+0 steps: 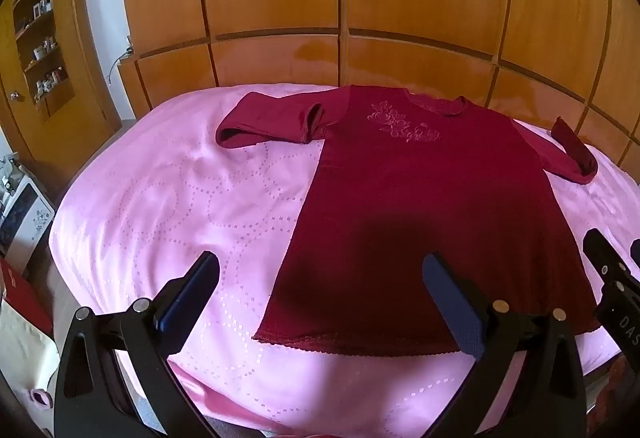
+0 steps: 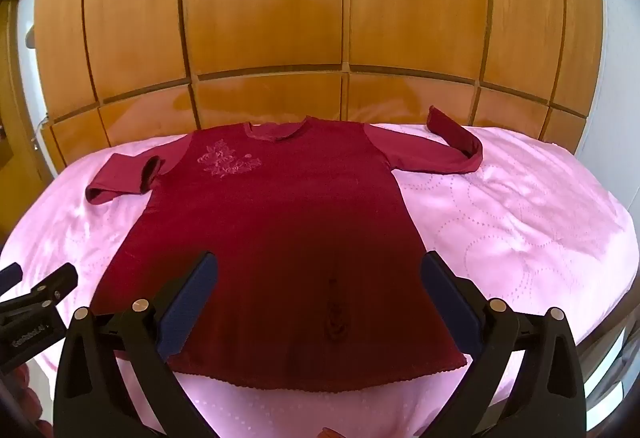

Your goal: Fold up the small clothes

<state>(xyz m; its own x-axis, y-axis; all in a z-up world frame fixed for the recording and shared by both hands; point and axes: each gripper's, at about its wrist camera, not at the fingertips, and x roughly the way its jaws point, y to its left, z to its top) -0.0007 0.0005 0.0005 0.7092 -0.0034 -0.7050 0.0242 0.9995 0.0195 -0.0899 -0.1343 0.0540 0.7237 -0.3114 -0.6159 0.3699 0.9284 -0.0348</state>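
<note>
Shirt [image 2: 272, 238] flat on pink blanket [image 2: 520, 222]

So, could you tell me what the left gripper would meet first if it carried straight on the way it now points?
Most likely the dark red shirt: the left gripper, jaws open, points down across its left edge near the hem, where the pink bedspread also lies. Depth is unclear, so which comes first is uncertain.
</note>
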